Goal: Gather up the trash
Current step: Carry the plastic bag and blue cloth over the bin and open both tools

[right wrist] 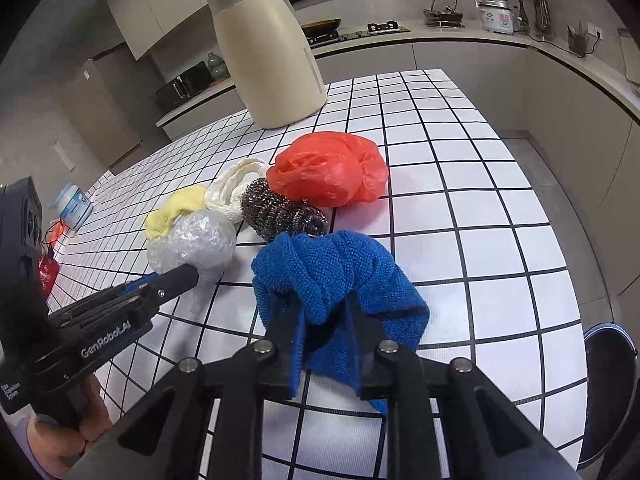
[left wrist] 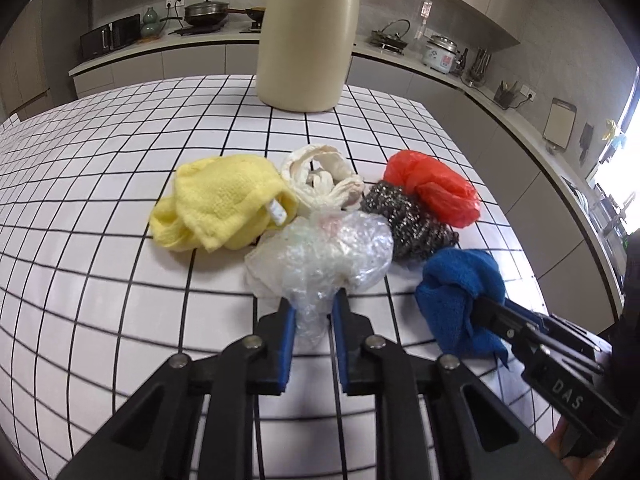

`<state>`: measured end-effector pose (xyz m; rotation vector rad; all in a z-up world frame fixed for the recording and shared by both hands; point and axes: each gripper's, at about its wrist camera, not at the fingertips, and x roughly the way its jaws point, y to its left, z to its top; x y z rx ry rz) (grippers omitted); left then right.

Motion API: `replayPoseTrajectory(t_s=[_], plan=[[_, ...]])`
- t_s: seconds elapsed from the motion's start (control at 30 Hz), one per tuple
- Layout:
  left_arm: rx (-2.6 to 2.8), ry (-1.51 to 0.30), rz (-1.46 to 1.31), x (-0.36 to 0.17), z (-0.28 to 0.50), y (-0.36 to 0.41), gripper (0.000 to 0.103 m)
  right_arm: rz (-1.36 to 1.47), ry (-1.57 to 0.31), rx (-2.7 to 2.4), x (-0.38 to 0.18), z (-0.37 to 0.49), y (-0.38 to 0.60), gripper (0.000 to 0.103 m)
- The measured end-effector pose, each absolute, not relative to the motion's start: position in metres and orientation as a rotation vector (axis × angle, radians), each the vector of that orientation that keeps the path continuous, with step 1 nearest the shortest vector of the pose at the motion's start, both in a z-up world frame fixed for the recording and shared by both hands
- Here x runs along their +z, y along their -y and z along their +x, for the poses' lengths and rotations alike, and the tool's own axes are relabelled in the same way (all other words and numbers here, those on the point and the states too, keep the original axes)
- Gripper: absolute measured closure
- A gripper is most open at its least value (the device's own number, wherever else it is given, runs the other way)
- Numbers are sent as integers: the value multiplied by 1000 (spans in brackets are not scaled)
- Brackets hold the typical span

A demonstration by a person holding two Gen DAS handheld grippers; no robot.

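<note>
A crumpled clear plastic bag [left wrist: 320,252] sat pinched between the left gripper [left wrist: 313,304] fingers. A bunched blue terry cloth [right wrist: 332,280] was clamped by the right gripper [right wrist: 322,304]. Beyond the fingertips lay a steel wool scourer [right wrist: 280,212], red plastic bag [right wrist: 328,168], yellow cloth [left wrist: 220,200], and cream jug [right wrist: 268,52] on the white tiled table [right wrist: 480,240].

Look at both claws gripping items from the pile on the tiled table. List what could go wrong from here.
1. The left claw pinches only a thin edge of the clear plastic bag; it may slip free.
2. The blue cloth in the right claw touches the steel scourer, which could snag and drag along.
</note>
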<state>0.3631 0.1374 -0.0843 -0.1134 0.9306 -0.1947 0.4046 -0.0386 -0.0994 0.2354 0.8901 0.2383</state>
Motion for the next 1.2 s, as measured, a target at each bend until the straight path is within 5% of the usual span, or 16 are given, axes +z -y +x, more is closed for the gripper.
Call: replayPoseTrajectory(t_s=[0.3, 0.47, 0.53, 0.73, 0.83, 0.9, 1.2], plan=[[-169, -981, -111, -85, 340, -132, 75, 223, -914, 287, -98, 389, 44, 80], [-132, -966, -115, -83, 337, -134, 37, 207, -897, 295, -94, 384, 41, 44], [-122, -940, -112, -78, 339, -136, 35, 205, -872, 286, -90, 383, 42, 35], [-153, -942, -87, -88, 361, -133, 33, 212, -899, 288, -97, 403, 37, 33], [-182, -934, -106, -94, 363, -134, 42, 220, -915, 298, -105, 407, 32, 36], [-202, -937, -121, -95, 363, -135, 75, 226, -914, 299, -108, 405, 32, 53], [-226, -879, -135, -79, 350, -131, 86, 246, -875, 292, -100, 391, 41, 67]])
